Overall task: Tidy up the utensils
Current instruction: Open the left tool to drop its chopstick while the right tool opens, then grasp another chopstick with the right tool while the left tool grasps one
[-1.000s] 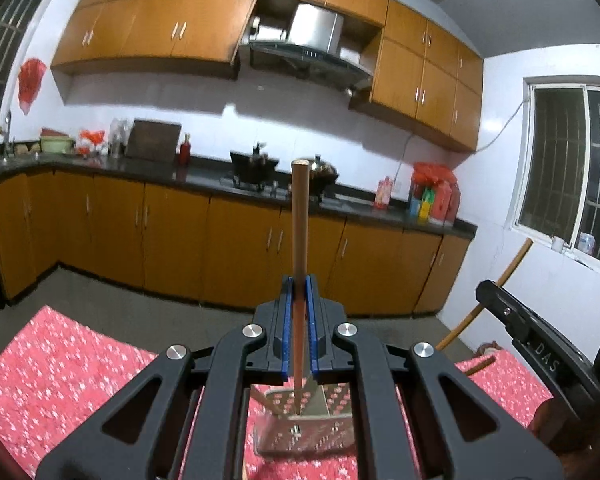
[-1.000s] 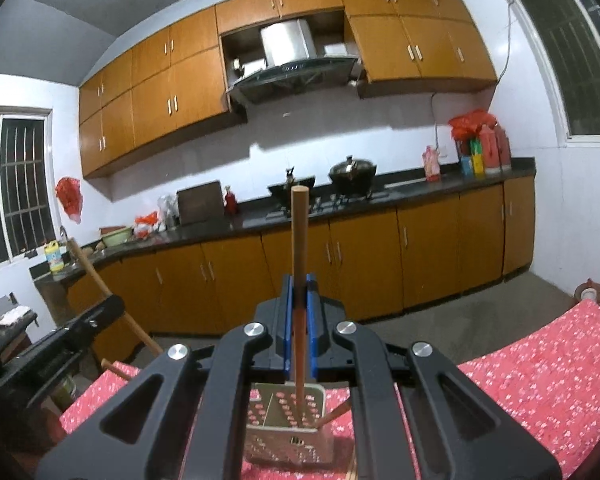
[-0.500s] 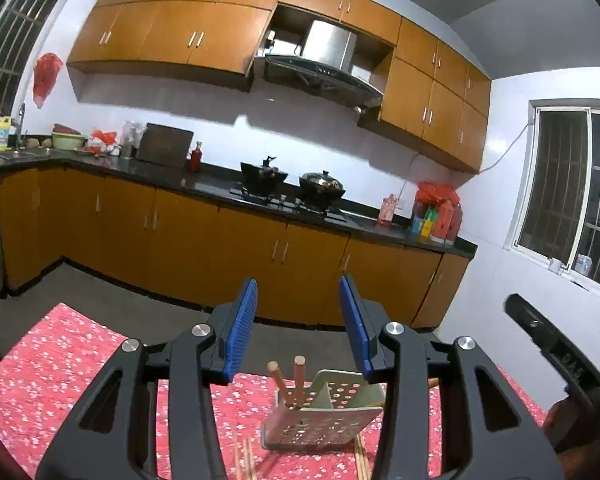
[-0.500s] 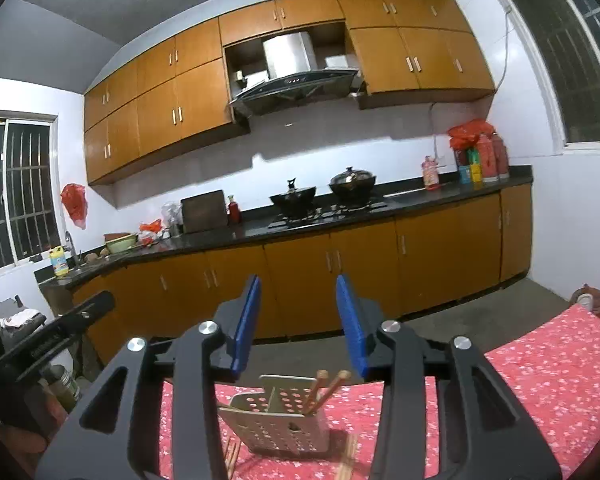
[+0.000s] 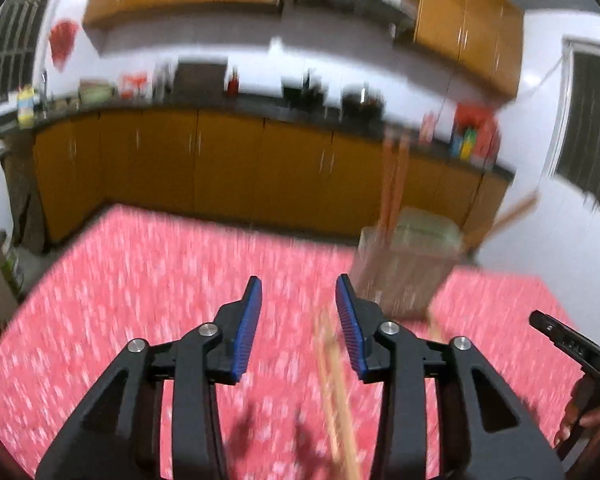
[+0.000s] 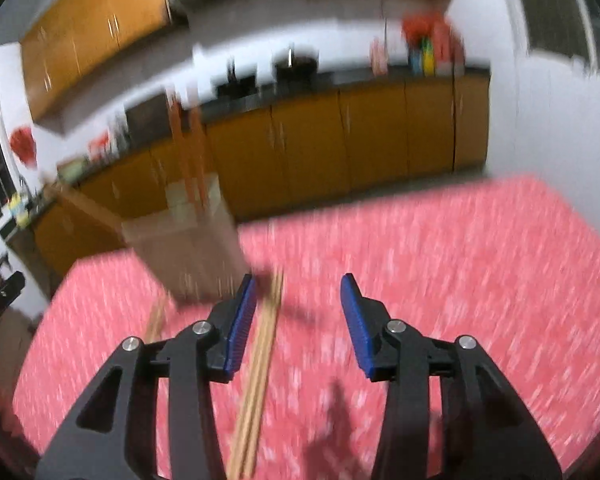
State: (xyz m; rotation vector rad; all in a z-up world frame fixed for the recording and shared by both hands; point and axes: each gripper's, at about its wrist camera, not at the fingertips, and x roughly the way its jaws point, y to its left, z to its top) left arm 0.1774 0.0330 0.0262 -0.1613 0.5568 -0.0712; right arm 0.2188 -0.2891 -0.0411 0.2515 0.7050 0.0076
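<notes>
A perforated metal utensil holder [image 5: 406, 264] stands on the red floral tablecloth [image 5: 148, 280] with chopsticks [image 5: 394, 176] upright in it; it also shows in the right wrist view [image 6: 188, 248] with its chopsticks [image 6: 188, 148]. Loose chopsticks [image 5: 336, 392] lie on the cloth under my left gripper [image 5: 298, 320], which is open and empty. More loose chopsticks [image 6: 260, 364] lie under my right gripper [image 6: 298, 320], also open and empty. Both views are motion-blurred.
The other gripper shows at the right edge in the left wrist view [image 5: 568, 344] and at the left edge in the right wrist view [image 6: 0, 292]. Orange kitchen cabinets [image 5: 228, 168] and a dark counter run behind the table.
Both grippers let go of a chopstick into the holder, opened, then pulled back and tilted down toward the cloth. Loose chopsticks now lie below each gripper.
</notes>
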